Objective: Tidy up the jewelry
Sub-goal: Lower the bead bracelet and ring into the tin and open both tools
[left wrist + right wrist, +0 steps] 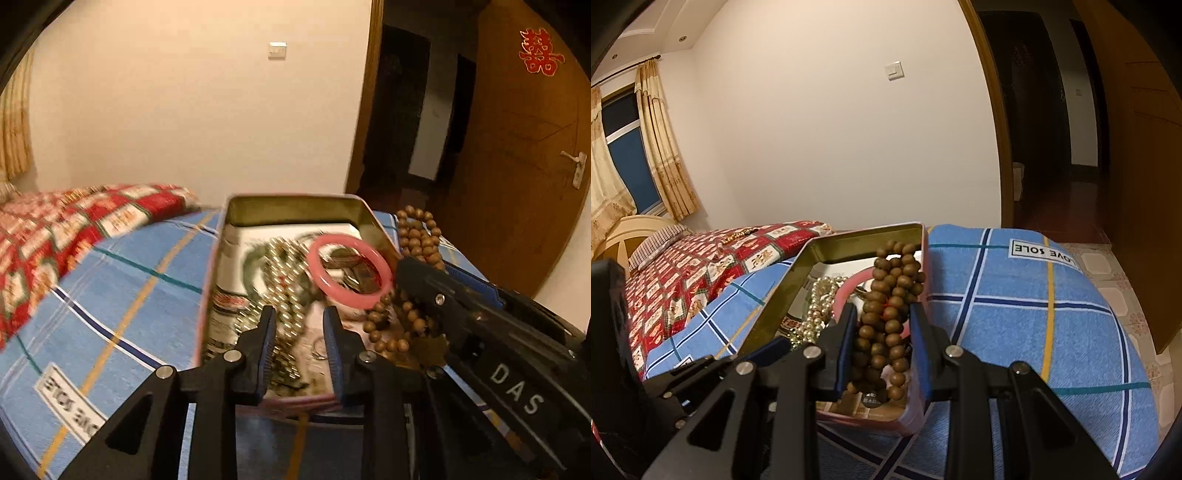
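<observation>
Wooden beads, brown and round, bunched in several loops, clamped between the right gripper pads, long axis running straight ahead along the fingers, hanging over the tin near its right wall. Left gripper parted, empty, just left of the beads, above pearls. Pink bangle ahead-right of it, inside the tin.

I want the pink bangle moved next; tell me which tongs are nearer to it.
Right. The right tongs, shut on the wooden beads, have their tips almost against the pink bangle in the tin. The left tongs sit open, farther back over the pearls.
</observation>
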Demonstrator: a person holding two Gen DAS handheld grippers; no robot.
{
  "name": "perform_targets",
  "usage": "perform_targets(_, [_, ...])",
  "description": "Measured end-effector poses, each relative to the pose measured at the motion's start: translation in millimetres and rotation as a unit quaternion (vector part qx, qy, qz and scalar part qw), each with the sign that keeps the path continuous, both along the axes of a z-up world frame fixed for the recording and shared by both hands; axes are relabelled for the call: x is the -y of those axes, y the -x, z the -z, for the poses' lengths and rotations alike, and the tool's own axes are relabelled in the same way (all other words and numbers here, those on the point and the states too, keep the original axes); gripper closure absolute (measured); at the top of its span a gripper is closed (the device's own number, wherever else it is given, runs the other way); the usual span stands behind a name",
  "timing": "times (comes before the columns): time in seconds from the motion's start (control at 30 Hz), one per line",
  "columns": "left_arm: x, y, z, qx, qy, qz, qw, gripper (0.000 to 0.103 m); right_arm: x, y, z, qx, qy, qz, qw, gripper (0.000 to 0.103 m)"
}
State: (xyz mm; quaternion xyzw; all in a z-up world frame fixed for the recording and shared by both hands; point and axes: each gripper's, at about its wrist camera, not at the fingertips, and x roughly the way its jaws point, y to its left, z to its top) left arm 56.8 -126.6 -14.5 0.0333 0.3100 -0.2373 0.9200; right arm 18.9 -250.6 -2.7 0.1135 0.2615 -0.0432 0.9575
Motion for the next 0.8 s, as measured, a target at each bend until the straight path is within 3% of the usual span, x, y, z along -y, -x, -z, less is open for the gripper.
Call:
perform_targets(0.03, [-2,1,-3,0.014,-0.005,-0.011,0.9998,0.067,-1,-1,0,0.0,0.002,0.0,1.0,0.071])
perform_targets(0.1, [-4,4,-6,0.044,-0.032,-0.042,0.9976,0.044,-4,-4,0,-0.002,0.008,-0.004,1.0,0.071])
perform_targets(0.17, [-7,7,-6,0.07,-0.058,-0.066,0.9937,0.036,-5,-6,1,-0.005,0.007,-0.01,1.0,0.07])
perform_targets(0.4, [-7,3,-5,0.068,-0.073,-0.075,0.9922,0.035,-4,-11,7,-0.02,-0.003,-0.022,1.0,0.065])
perform_targets(0.6, [-7,2,-3,0.068,-0.069,-0.078,0.9922,0.032,-8,-7,6,-0.008,-0.008,-0.035,0.999,0.041])
perform_targets(0.8, [-20,12,-7,0.073,-0.039,-0.084,0.993,0.032,-2,21,-10,0.056,0.012,0.031,0.998,0.011])
